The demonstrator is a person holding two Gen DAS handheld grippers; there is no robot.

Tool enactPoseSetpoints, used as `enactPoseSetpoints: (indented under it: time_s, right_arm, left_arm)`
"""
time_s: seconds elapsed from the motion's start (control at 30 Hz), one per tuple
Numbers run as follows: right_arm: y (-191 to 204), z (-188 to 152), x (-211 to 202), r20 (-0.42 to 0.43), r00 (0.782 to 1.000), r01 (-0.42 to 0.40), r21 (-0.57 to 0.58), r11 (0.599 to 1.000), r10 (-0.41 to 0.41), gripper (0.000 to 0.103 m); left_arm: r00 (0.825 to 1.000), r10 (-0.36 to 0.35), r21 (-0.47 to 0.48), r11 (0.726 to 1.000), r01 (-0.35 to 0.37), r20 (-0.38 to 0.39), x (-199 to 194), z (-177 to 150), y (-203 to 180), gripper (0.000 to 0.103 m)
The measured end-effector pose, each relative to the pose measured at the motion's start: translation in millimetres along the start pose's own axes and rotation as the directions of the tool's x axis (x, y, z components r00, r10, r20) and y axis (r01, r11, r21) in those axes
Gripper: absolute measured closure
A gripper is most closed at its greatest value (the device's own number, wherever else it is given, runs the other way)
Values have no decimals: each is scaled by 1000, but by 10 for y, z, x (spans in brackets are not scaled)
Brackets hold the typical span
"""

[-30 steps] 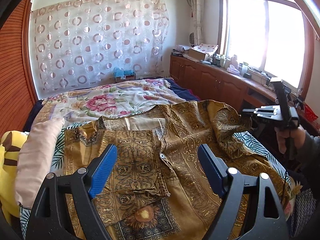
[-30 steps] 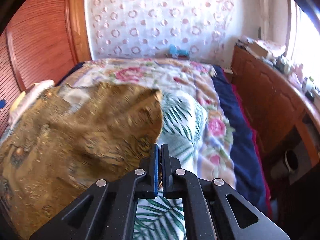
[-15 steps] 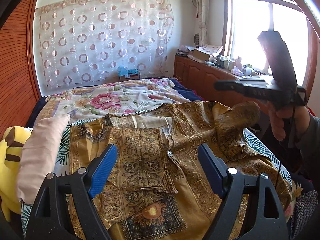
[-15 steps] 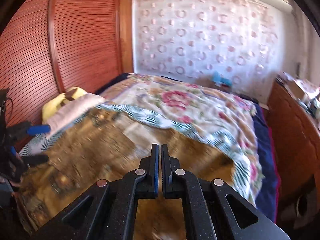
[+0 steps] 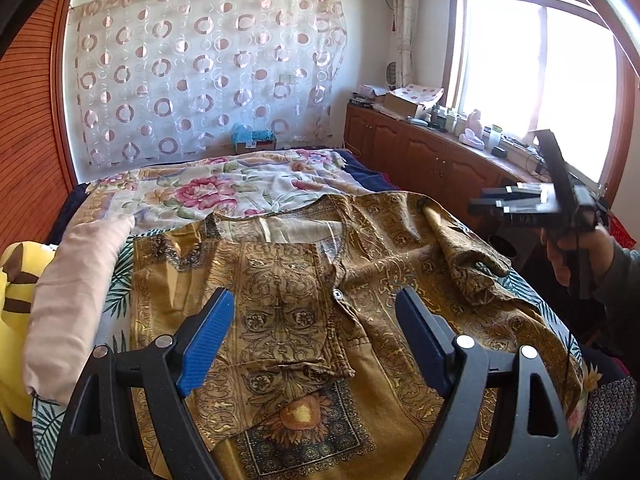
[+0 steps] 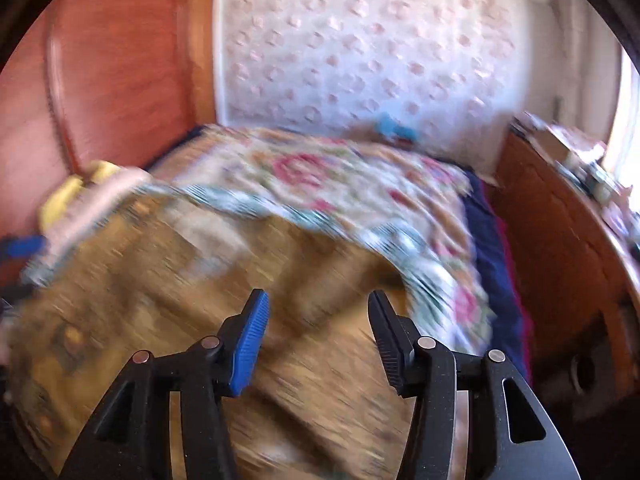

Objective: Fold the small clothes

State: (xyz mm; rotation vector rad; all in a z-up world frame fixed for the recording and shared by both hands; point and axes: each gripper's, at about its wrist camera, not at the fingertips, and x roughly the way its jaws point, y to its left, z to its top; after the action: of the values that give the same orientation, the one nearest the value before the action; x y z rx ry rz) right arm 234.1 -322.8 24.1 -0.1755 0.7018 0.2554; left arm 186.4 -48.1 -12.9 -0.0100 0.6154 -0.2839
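A golden-brown patterned shirt [image 5: 288, 320] lies spread, front up, on the bed. One sleeve is folded across its chest and the other sleeve [image 5: 460, 256] lies crumpled inward on the right side. My left gripper [image 5: 314, 300] hovers over the shirt's button line, open, with nothing between its blue pads. My right gripper [image 5: 486, 204] hangs in the air past the shirt's right edge, held by a hand [image 5: 568, 248]. In its own blurred view the right gripper [image 6: 317, 296] has its jaws opening, nothing between them, and the shirt [image 6: 200, 300] below.
A pink pillow [image 5: 76, 280] and a yellow plush toy [image 5: 12, 280] lie at the bed's left edge. The floral bedspread [image 5: 224, 188] stretches behind the shirt. A wooden cabinet [image 5: 420, 152] with clutter runs along the right under the window.
The right gripper lifted the right sleeve inward over the shirt, let it drop there, and pulled back right with its jaws parted. The left gripper kept still.
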Motion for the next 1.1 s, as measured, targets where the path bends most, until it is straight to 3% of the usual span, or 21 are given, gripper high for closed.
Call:
enactPoseSetpoints:
  time_s: [0.17,0.4,0.43,0.5,0.53,0.57,0.77,1.0,1.1]
  right_arm:
    - [-368,-446,226,-138,990,33,88,996,-21,49]
    - [-566,-637,436,-185,979,-53,193,980,89,50]
    - [-585,-658,458,-187,978,-59,195,979,96,54]
    - [-604,-683,426,-170,980,-75,183,980,106,73]
    - [-537,-623,469,-175,977,-86,180,980,118,90]
    - [-525,-618,489,-184,975,-91,174,981,123,98]
    - [-424,-378,223,-85,978,-176,130,976,188,101]
    - [178,426,165,30,957,-289,-26,957,290,101]
    - [433,618,297,34,956,-288,-70,955,290,101]
  left_arm:
    - [1000,-6,5,1000,6,-9,28,-5,-47,19]
    - [1000,-7,11,1000,8,-19,40,-12,-76,19]
    - [1000,-6,14,1000,6,-18,35,-11,-79,19]
    - [1000,-5,13,1000,6,-17,29,-7,-76,19]
    - [1000,-5,12,1000,6,-18,28,-6,-66,19]
    - [1000,-4,11,1000,4,-18,28,-6,-61,19]
    - [1000,2,7,1000,-2,-21,25,-19,-42,19]
    - [1000,18,-6,1000,-18,-16,-1,-23,5,19]
    - [999,27,-12,1000,-27,-19,-14,-37,38,19]
